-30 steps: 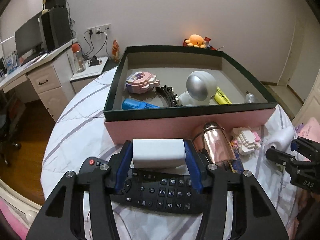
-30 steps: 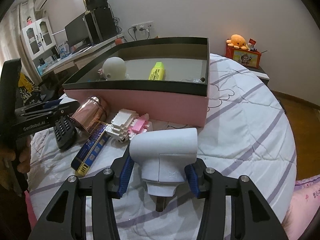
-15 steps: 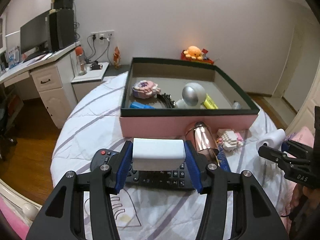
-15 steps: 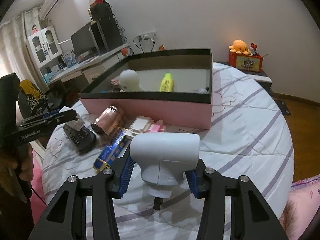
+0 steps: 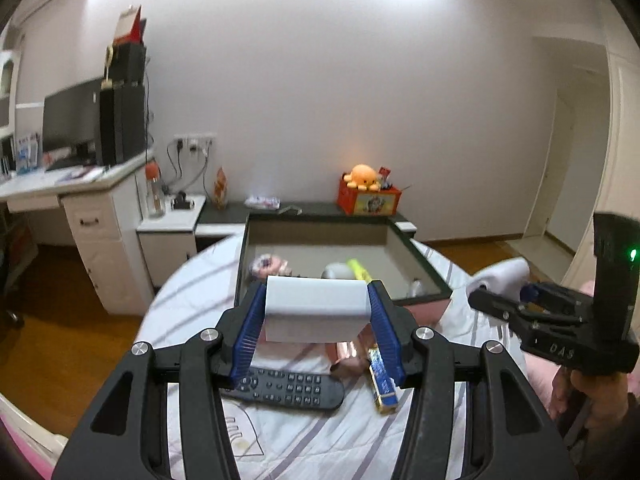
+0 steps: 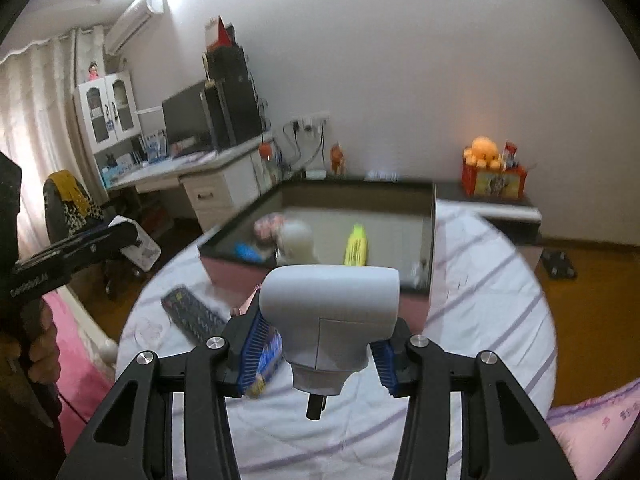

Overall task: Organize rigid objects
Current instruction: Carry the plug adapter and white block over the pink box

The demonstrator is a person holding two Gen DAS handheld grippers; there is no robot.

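Left gripper [image 5: 316, 312] is pinching a plain white rectangular block [image 5: 316, 307] btwn its blue ribbed pads [image 5: 253, 328], one pad flat on each short side, block sticking out past the tips and up off the bed. Right gripper [image 6: 320, 344] has its blue pads clamped on the lower neck of a white T-shaped plastic gadget [image 6: 330, 316] w/ a short dark stub hanging under it; the wide rounded head sits above the fingers, also lifted clear of the bed.

Container: big shallow box w/ pink outer walls and dark green rim [image 5: 424, 264], open top, sitting toward the far edge of the round bed w/ the white purple-striped sheet [image 5: 192, 284]. Inside it: pink-and-white brick-built toy [image 5: 267, 266] near the left wall, white round-headed gadget [image 6: 296, 240] mid-box, yellow highlighter marker [image 6: 356, 245] to its right, small blue thing [image 6: 245, 251] near the front-left corner, and a small clear item [image 5: 416, 286] by the front-right corner (too blurry to id).

Outside the box, on the sheet by its front wall: black remote control [image 5: 292, 388], shiny copper-coloured metal cup [image 5: 352, 354] on its side, blue-and-yellow long flat box [image 5: 382, 380] just beside the cup.
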